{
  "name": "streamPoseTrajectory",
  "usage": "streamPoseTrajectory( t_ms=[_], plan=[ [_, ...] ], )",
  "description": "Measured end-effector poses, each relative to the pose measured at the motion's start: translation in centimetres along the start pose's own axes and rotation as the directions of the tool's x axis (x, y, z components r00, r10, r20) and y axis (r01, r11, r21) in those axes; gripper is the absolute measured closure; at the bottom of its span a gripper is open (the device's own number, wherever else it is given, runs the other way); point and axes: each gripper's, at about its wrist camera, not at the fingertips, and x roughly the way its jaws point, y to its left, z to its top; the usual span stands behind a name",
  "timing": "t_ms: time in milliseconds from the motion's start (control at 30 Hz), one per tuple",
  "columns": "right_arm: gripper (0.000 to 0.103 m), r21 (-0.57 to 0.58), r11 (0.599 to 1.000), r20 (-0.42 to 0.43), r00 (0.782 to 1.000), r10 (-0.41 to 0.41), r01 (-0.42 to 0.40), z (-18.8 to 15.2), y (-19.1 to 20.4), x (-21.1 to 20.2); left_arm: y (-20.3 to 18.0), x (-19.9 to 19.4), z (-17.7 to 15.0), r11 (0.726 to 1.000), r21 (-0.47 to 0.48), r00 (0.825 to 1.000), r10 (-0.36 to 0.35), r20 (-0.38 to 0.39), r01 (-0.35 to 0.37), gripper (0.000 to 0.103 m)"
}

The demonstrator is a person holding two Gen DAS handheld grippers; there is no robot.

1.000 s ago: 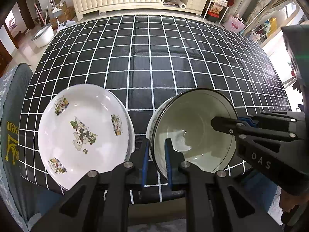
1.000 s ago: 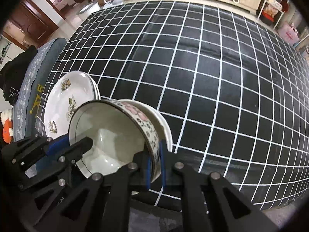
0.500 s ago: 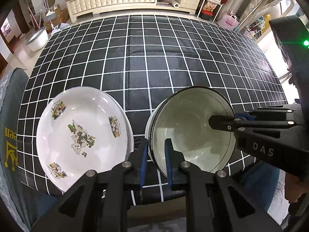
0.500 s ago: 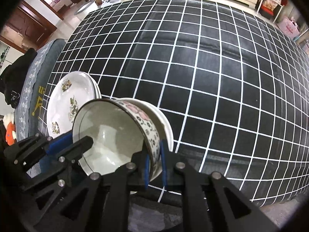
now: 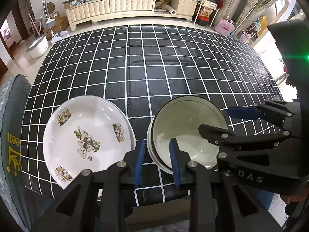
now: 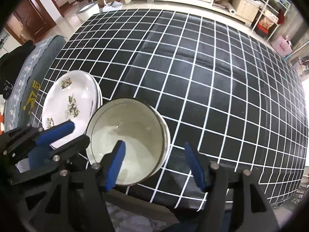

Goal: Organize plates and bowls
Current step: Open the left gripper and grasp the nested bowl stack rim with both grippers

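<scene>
A dark-rimmed bowl point(image 5: 185, 133) sits nested in a stack of bowls on the black checked tablecloth point(image 5: 154, 67) near its front edge. A stack of white plates with animal prints point(image 5: 85, 137) lies to its left. My left gripper point(image 5: 156, 154) is open, its jaws straddling the bowl's left rim without pinching it. My right gripper point(image 6: 154, 154) is open wide around the bowl's point(image 6: 127, 141) right rim, one finger inside, one outside. The plates also show in the right wrist view point(image 6: 71, 100). The right gripper also shows in the left wrist view point(image 5: 227, 119).
A grey cushioned chair back point(image 5: 9, 135) with yellow lettering stands by the table's left edge. A long cream cabinet point(image 5: 125, 5) and shelves point(image 5: 208, 3) stand beyond the far edge. A white tub point(image 5: 37, 46) sits on the floor at the left.
Both grippers have opened and let go of the bowl's rim. The bowl was tilted and now sits level in the stack. Both grippers have pulled back and up.
</scene>
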Motion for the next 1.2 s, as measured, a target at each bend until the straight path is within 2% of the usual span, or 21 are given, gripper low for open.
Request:
streamPoseTrajectory(
  t_ms=[200,533,667,1200],
  plan=[
    [0.018,0.027,1.000,0.062,0.998,0.004,-0.005,-1.1,-0.9,-2.1,0.4,-1.6,-0.5,1.000,-0.013,0.999,-0.027,0.039,0.027,0.063],
    [0.013,0.071,0.997,0.157,0.987,0.013,-0.025,-3.0,-1.2,-4.9,0.1,-4.6,-1.6,0.998,0.000,0.994,-0.059,0.097,0.059,0.039],
    [0.012,0.105,0.993,0.182,0.983,0.029,-0.048,-3.6,-1.6,-5.2,0.1,-5.1,-1.9,0.999,-0.002,0.994,-0.053,0.100,0.053,0.022],
    [0.011,0.216,0.973,0.102,0.993,0.056,-0.077,-2.5,-2.3,-0.8,2.3,-0.9,-1.1,0.994,-0.024,0.994,-0.110,0.019,0.110,0.021]
  ],
)
